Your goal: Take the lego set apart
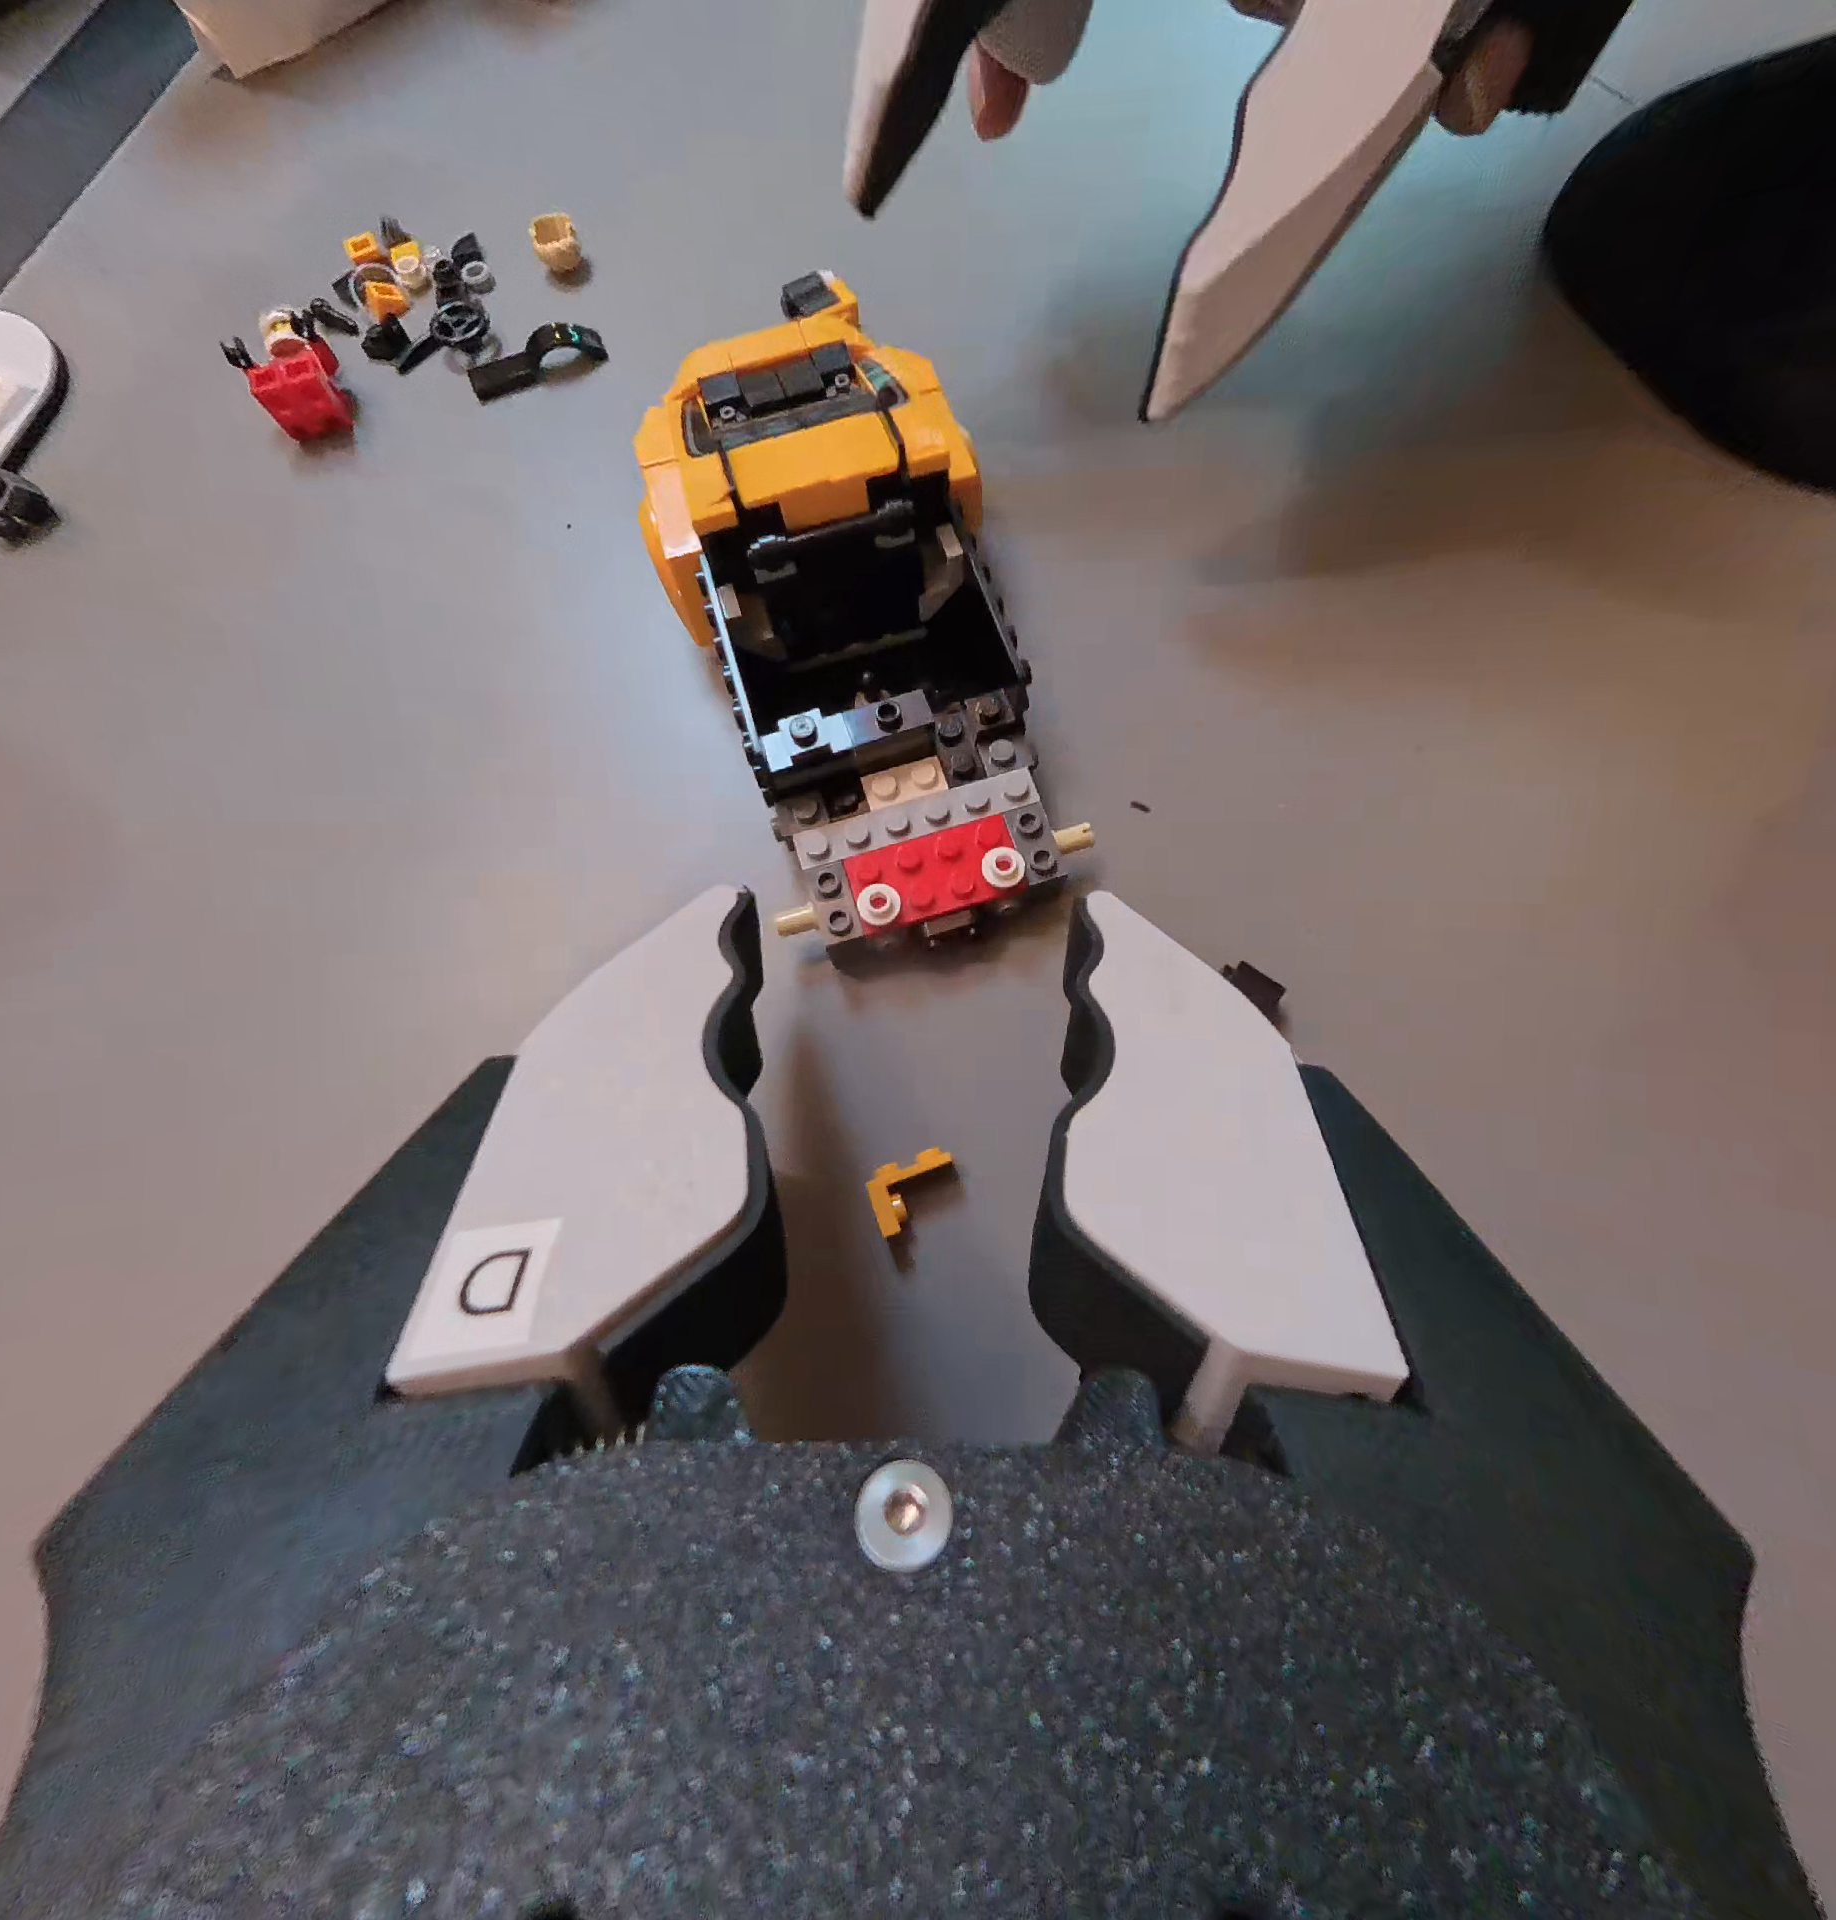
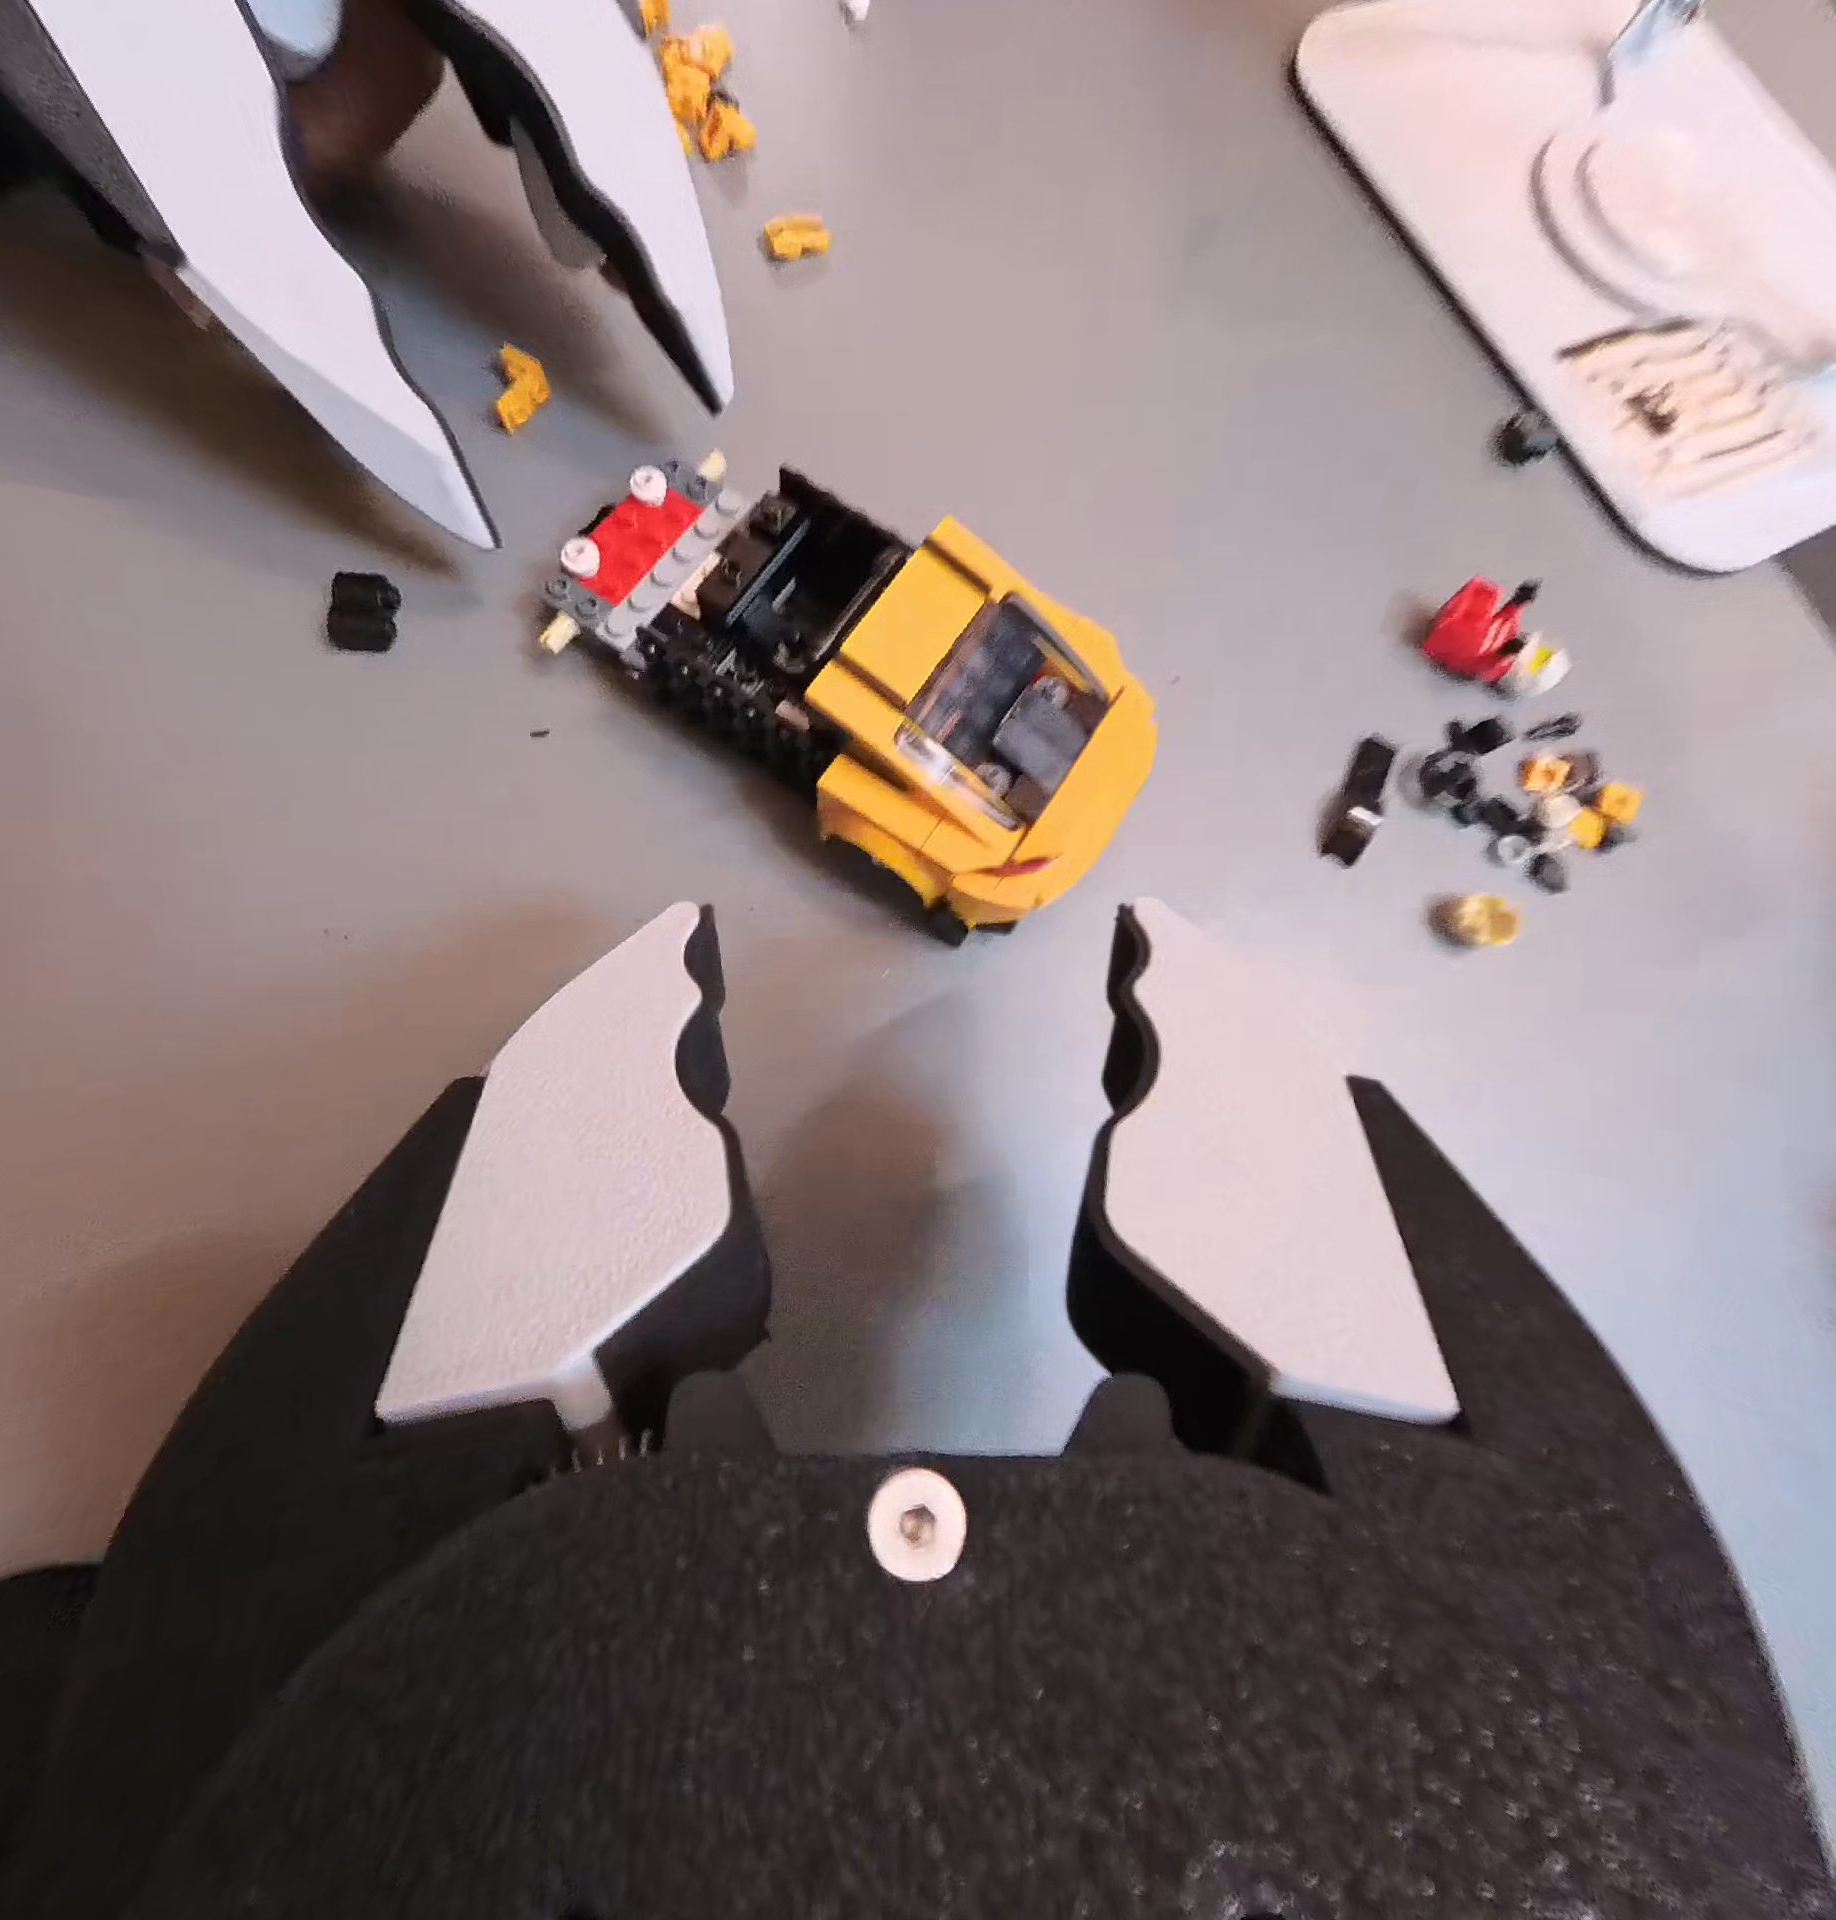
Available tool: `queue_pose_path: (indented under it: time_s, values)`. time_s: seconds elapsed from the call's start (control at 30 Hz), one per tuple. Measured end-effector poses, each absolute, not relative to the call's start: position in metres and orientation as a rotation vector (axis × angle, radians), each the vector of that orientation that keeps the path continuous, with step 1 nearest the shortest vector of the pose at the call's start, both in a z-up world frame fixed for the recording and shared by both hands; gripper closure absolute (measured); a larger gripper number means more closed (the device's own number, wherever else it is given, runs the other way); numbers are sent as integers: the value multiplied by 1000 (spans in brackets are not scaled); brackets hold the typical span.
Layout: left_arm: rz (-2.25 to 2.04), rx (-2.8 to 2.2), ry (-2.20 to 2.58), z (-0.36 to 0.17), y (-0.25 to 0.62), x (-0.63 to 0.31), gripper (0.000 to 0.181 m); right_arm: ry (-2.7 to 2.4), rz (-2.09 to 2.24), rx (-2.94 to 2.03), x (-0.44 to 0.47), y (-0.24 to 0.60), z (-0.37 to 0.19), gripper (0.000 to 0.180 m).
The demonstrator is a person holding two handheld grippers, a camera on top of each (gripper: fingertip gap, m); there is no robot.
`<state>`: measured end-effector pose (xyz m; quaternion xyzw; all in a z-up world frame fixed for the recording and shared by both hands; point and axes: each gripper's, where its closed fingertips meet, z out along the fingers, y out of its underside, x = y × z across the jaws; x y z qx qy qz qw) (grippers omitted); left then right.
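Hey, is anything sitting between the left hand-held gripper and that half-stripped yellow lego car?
Nothing visible blocks it. The open left hand-held gripper points at the red-plated end of the yellow and black lego car, with only bare grey tabletop between. A small orange L-shaped brick lies farther back between its fingers, behind the tips.

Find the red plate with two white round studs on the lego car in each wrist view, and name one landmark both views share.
Left wrist view: red plate sits at centre, on the car's stripped end, just beyond the left tool.
Right wrist view: red plate lies upper left of centre, near the far tool's tips.
Shared landmark: the small red figure beside the loose-parts pile.
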<state>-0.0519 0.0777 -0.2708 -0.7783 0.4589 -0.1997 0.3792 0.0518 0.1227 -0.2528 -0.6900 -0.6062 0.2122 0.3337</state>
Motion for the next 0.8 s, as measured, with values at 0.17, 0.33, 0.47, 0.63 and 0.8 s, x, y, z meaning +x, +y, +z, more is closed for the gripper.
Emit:
queue_pose_path:
  time_s: [0.17,0.33,0.47,0.63,0.8]
  values:
    - [-475,-2018,1208,-284,76,-45,128,-1610,493,-1860,36,128,-276,107]
    - [-520,-2011,1285,-287,60,-36,146,-1638,487,-1774,17,146,-274,124]
    - [-548,-1994,1303,-287,57,-32,150,-1553,487,-1717,0,160,-267,136]
    - [-547,-1991,1305,-287,57,-33,149,-1538,439,-1697,6,163,-267,136]
    - [-543,-1992,1286,-286,59,-36,150,-1558,537,-1725,23,140,-255,141]
